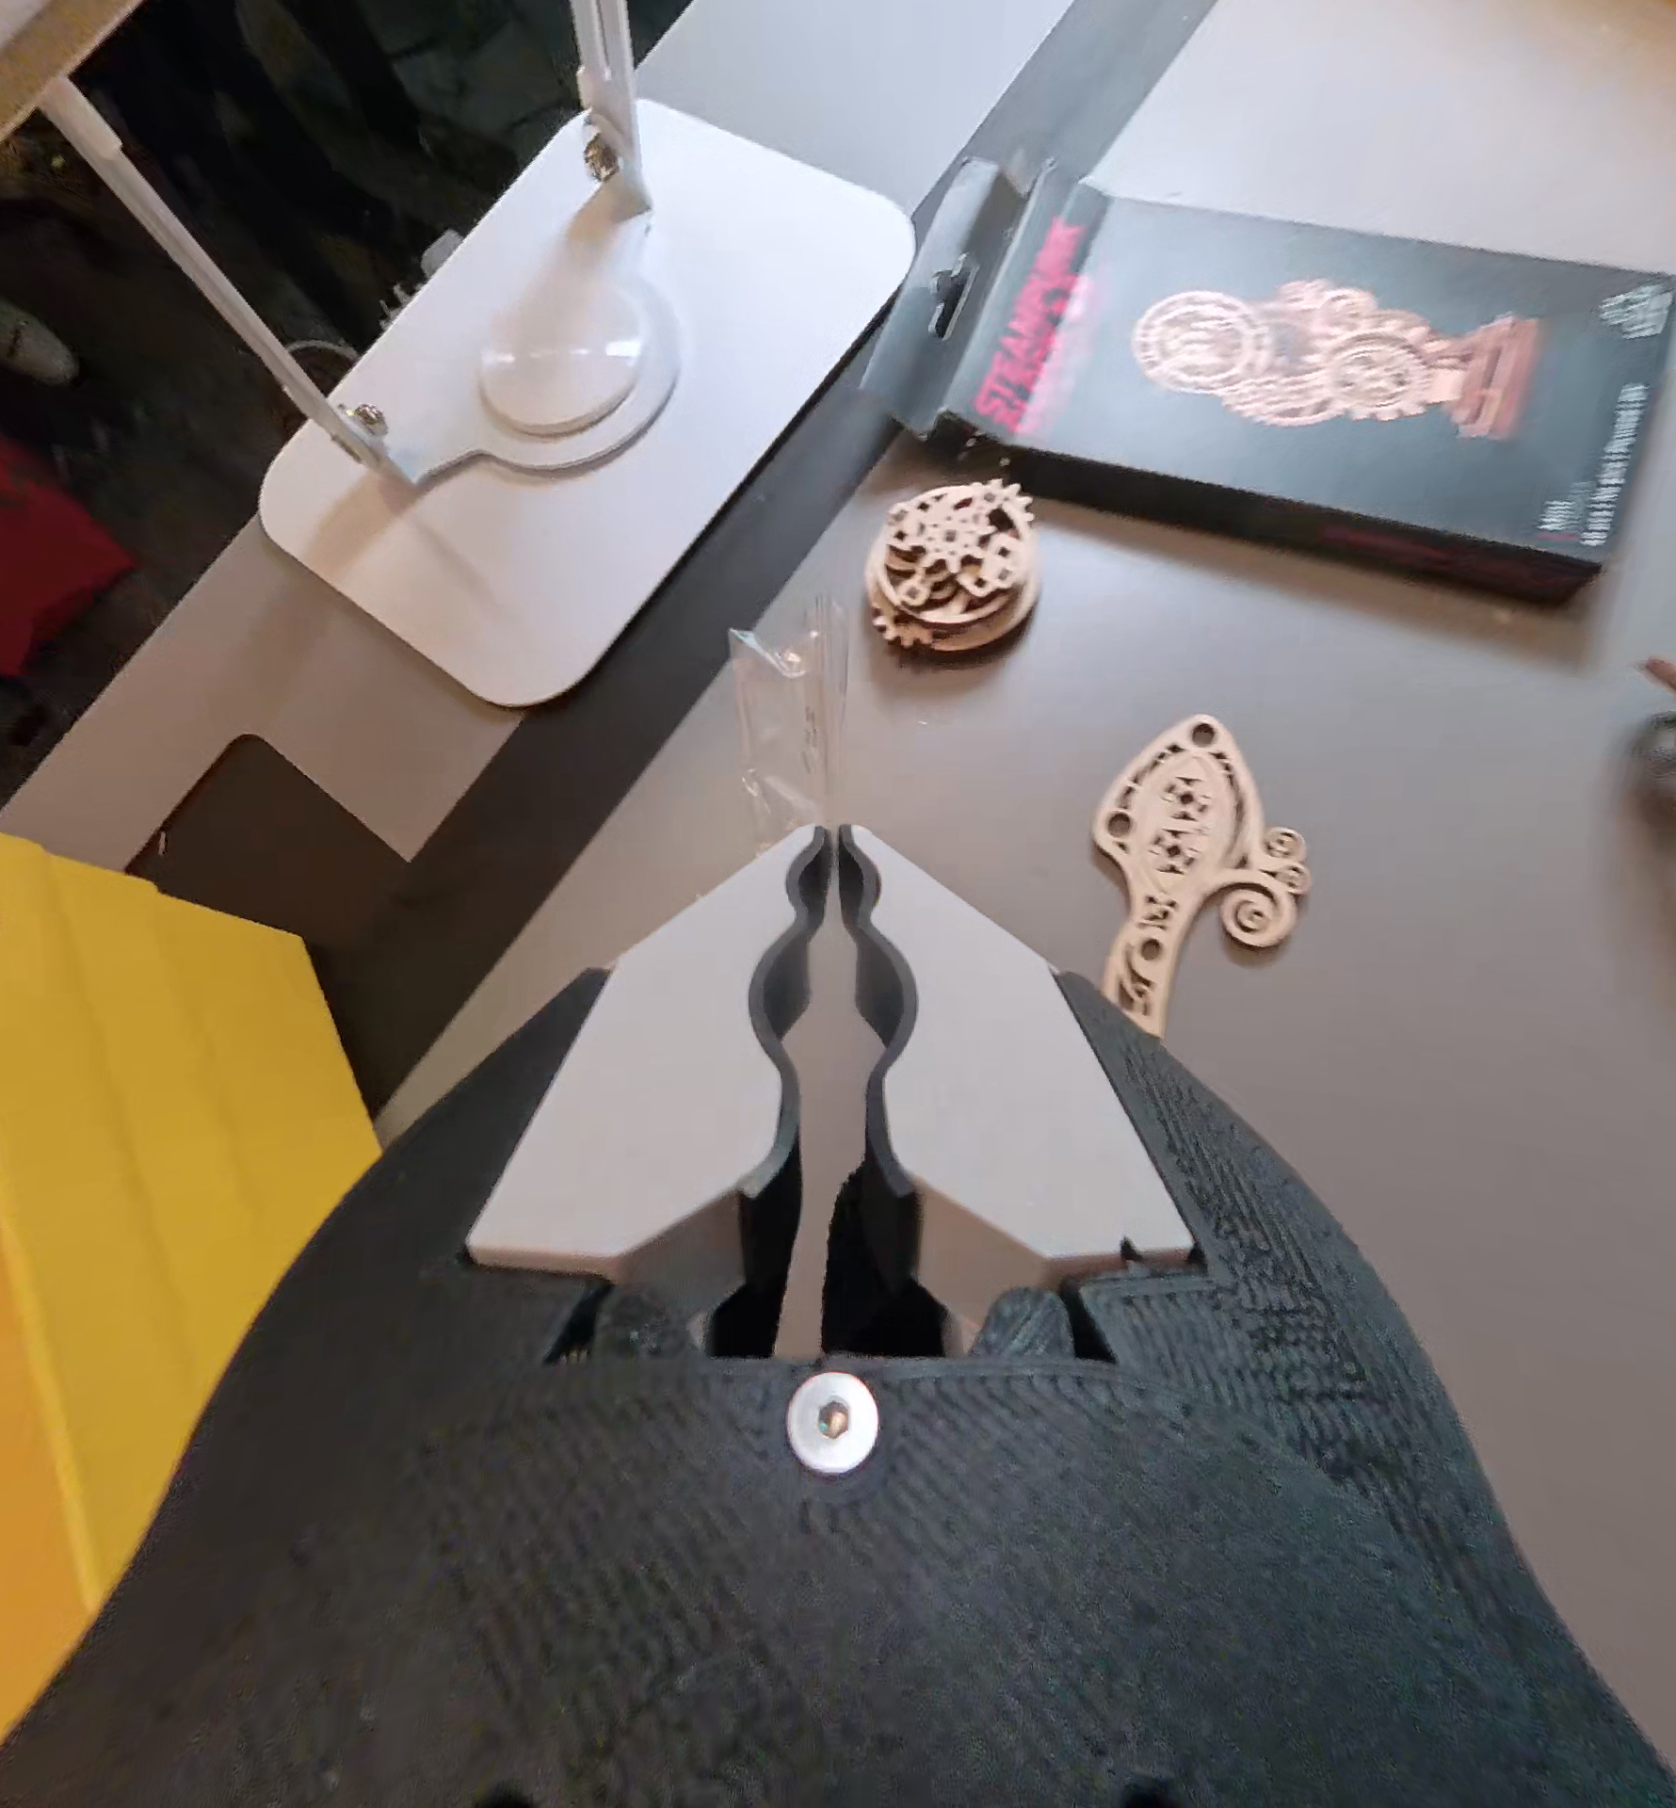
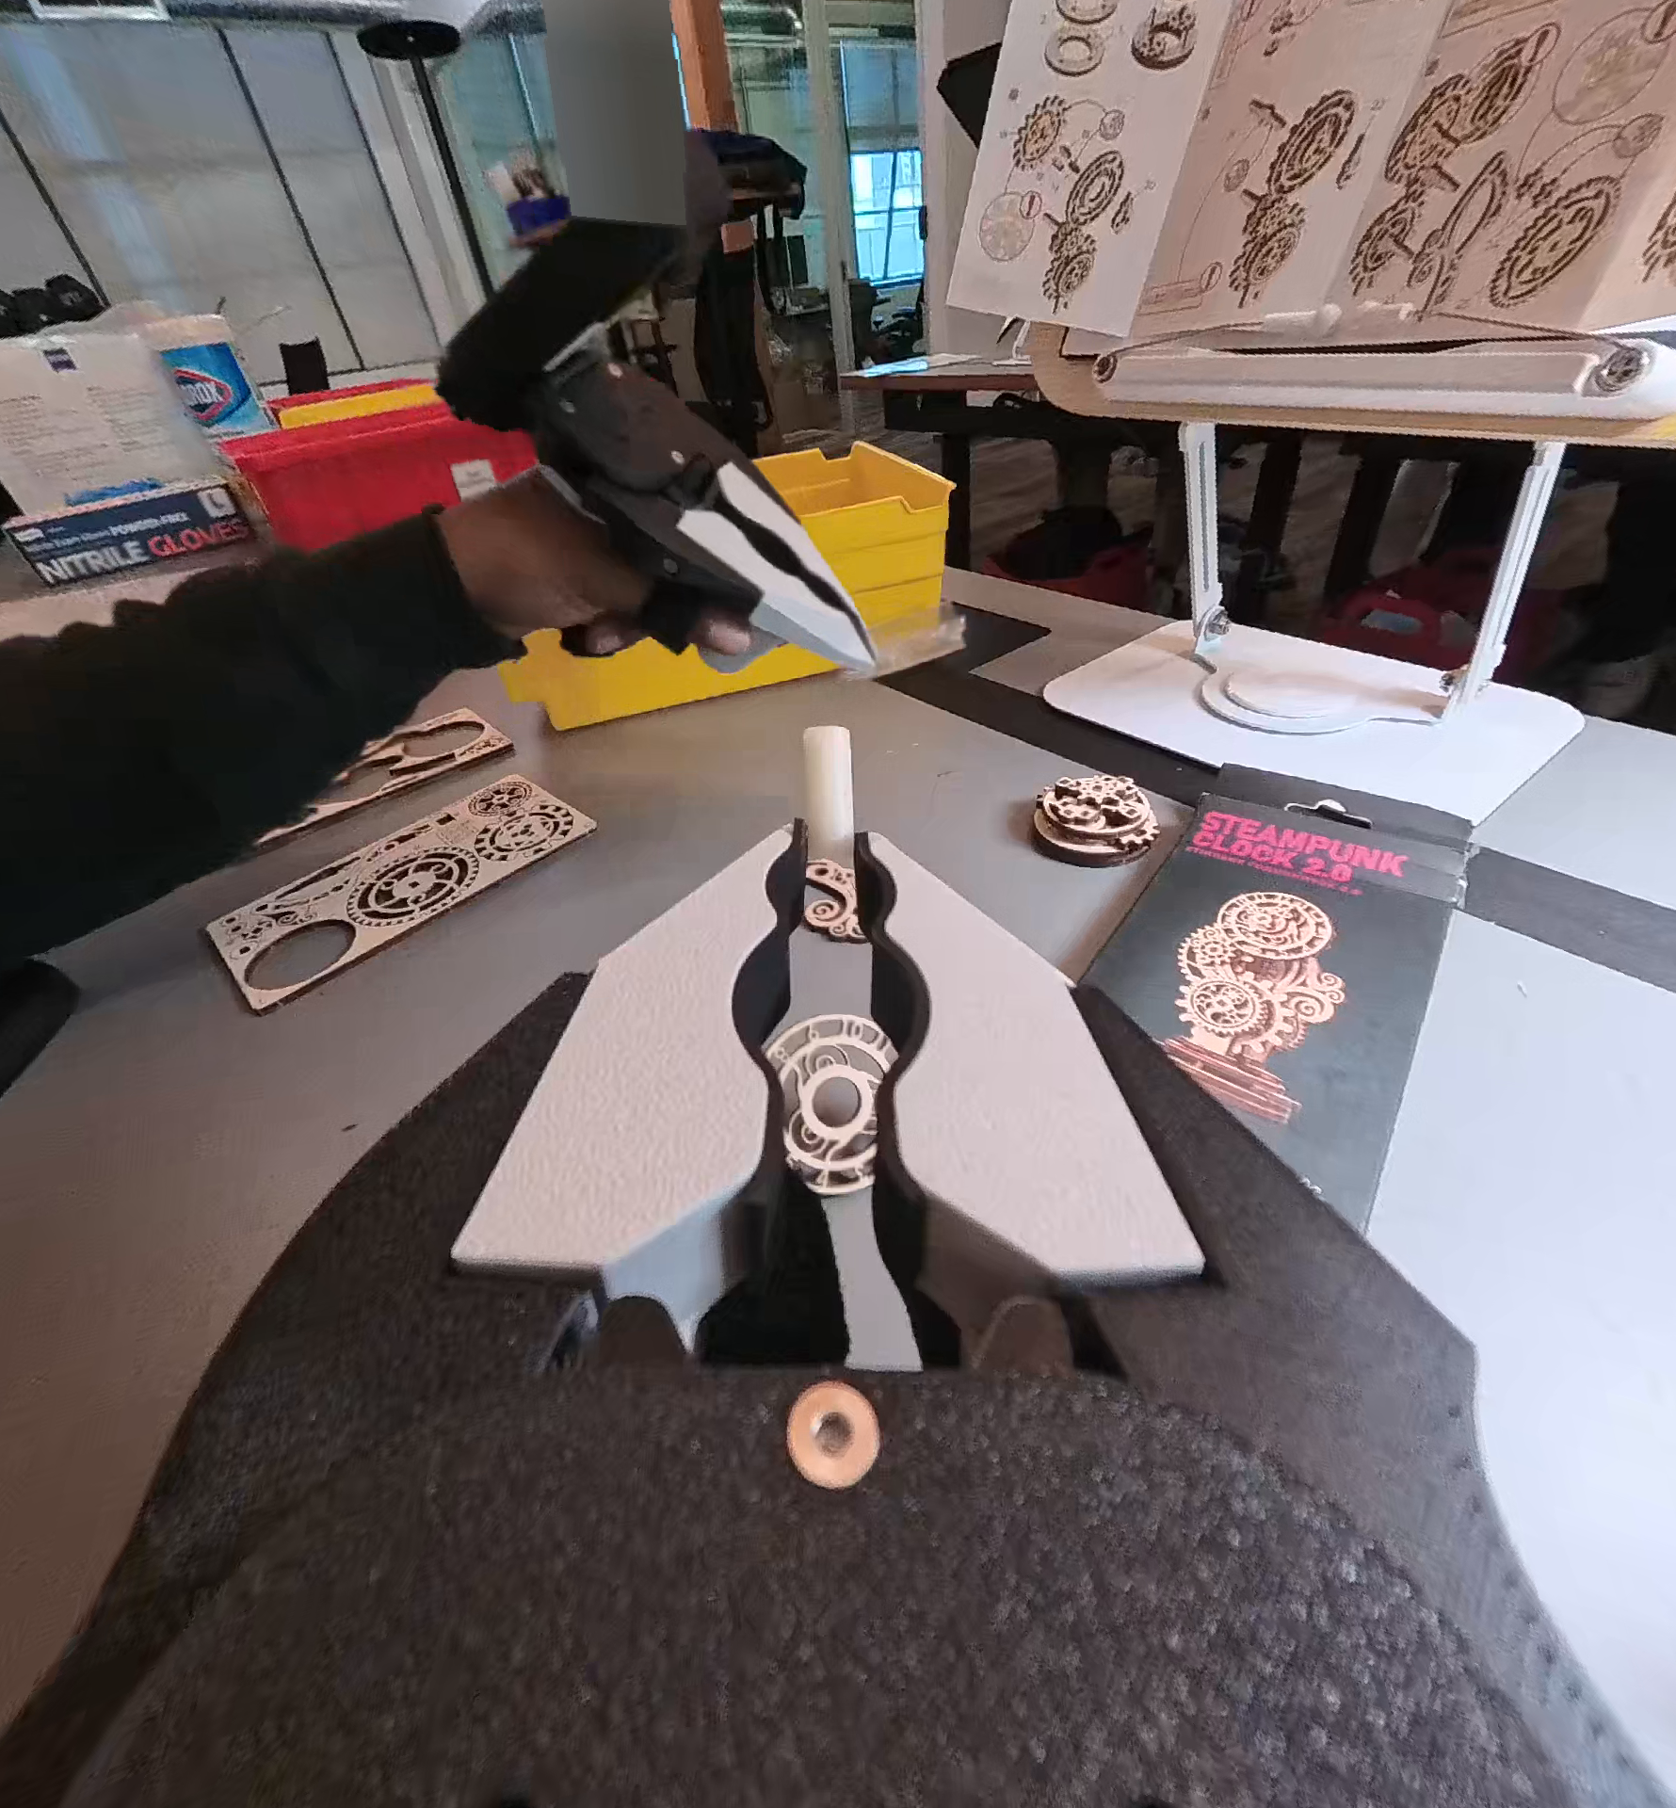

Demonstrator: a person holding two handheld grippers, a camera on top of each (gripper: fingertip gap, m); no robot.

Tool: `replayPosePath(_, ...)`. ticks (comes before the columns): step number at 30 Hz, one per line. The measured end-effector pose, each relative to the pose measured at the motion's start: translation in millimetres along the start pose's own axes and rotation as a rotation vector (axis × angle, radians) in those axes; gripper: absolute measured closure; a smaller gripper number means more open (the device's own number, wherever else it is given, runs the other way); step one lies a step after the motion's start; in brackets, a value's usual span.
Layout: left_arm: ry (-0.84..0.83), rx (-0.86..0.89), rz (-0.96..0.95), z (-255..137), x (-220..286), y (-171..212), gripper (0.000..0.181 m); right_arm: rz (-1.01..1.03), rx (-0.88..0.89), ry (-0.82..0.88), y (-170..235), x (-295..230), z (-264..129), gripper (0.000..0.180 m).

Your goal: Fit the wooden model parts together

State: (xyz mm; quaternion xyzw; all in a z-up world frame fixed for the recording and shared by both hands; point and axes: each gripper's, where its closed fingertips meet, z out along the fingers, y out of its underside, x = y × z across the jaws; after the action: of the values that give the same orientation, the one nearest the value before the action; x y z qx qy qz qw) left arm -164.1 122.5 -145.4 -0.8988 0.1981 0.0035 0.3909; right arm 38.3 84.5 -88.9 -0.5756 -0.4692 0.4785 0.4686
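My left gripper (image 1: 834, 832) is shut on the corner of a clear plastic bag (image 1: 790, 724) and holds it above the grey table; it also shows in the right wrist view (image 2: 859, 651), held by a hand. My right gripper (image 2: 829, 841) is shut on a short white stick (image 2: 829, 788) that stands up past its tips. A flat ornate wooden part (image 2: 829, 1106) shows through the gap between the right fingers; it lies on the table (image 1: 1196, 861). A small round gear assembly (image 1: 951, 572) (image 2: 1093, 817) sits farther back.
Two wooden part sheets (image 2: 404, 881) lie at the left. The black kit box (image 2: 1284, 978) (image 1: 1304, 391) lies at the right. A white stand (image 2: 1304, 685) (image 1: 560, 391) holds instruction sheets (image 2: 1353, 147). Yellow bins (image 2: 863, 519) (image 1: 81, 1125) and red bins (image 2: 355, 470) stand behind. My hands' fingertips stand some 20 cm from each other.
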Motion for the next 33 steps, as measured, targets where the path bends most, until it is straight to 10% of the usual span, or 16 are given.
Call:
replayPosePath(1, -0.009, -0.012, 0.011, 8.0, -4.4, -0.8, 0.181, 0.001, -0.001, 0.001, 0.8, 0.4, 0.1, 0.173)
replayPosePath(10, -0.125, -0.011, 0.060, 32.5, -22.5, -6.3, 0.102, 0.006, -0.023, -0.012, 9.4, -0.2, 1.8, 0.173)
replayPosePath(23, 0.675, 0.492, -0.284, -111.3, 173.4, -43.4, 0.152, -0.112, 0.048, -0.219, 1.2, -55.9, 4.6, 0.173)
replayPosePath(33, 0.720, 0.713, -0.242, -144.9, 218.2, -38.0, 0.165, -0.249, 0.157, -0.392, -12.0, -118.8, -1.8, 0.173)
